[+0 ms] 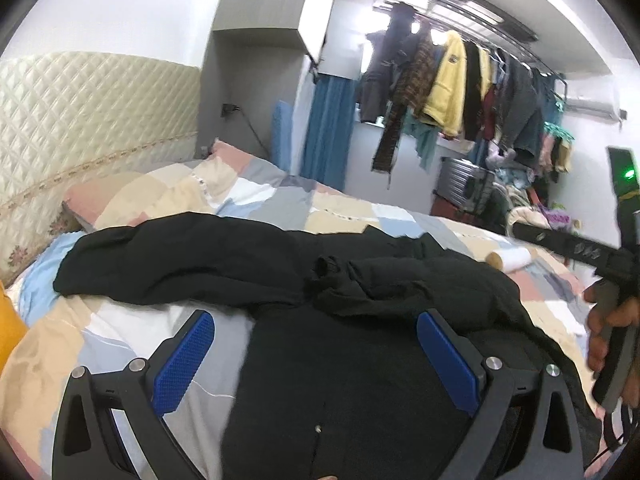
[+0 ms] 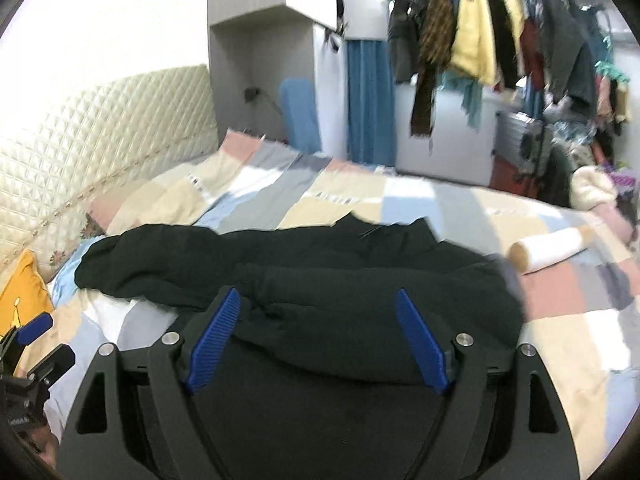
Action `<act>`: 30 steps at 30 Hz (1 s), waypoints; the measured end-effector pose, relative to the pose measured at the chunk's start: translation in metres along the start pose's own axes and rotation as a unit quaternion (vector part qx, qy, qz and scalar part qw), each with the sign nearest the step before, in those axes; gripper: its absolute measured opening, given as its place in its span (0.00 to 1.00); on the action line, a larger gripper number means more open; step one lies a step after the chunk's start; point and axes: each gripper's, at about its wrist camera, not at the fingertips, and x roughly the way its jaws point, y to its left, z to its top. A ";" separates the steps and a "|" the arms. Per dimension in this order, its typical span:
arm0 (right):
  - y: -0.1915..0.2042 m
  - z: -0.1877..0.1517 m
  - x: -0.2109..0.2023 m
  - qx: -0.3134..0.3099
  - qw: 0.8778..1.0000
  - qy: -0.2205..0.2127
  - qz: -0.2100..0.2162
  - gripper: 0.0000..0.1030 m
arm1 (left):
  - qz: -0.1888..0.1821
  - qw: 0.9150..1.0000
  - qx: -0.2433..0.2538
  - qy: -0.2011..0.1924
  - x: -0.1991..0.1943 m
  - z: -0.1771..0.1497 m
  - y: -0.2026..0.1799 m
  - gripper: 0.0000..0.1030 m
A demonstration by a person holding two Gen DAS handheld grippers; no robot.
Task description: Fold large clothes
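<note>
A large black garment (image 1: 360, 280) lies on the patchwork bedspread (image 1: 260, 200), one sleeve stretched left toward the pillows. In the right wrist view the same black garment (image 2: 320, 280) has its right part folded over the body. My left gripper (image 1: 320, 352) is open above the garment's near left part, holding nothing. My right gripper (image 2: 320, 328) is open over the folded black cloth, holding nothing. The right gripper's body also shows at the right edge of the left wrist view (image 1: 612, 280).
A white roll (image 2: 548, 252) lies on the bed to the right of the garment. A yellow cushion (image 2: 24, 292) sits at the left by the quilted headboard (image 2: 100, 152). A rack of hanging clothes (image 2: 500, 32) and a suitcase (image 1: 464, 188) stand beyond the bed.
</note>
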 end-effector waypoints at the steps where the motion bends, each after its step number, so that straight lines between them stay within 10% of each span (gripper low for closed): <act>1: -0.005 -0.002 -0.011 -0.001 1.000 -0.007 -0.004 0.79 | -0.007 1.000 0.004 0.004 0.000 -0.001 -0.004 0.99; 30: -0.100 -0.145 -0.168 0.068 0.995 -0.067 -0.004 0.94 | -0.083 0.996 0.032 -0.018 -0.025 -0.008 -0.074 0.99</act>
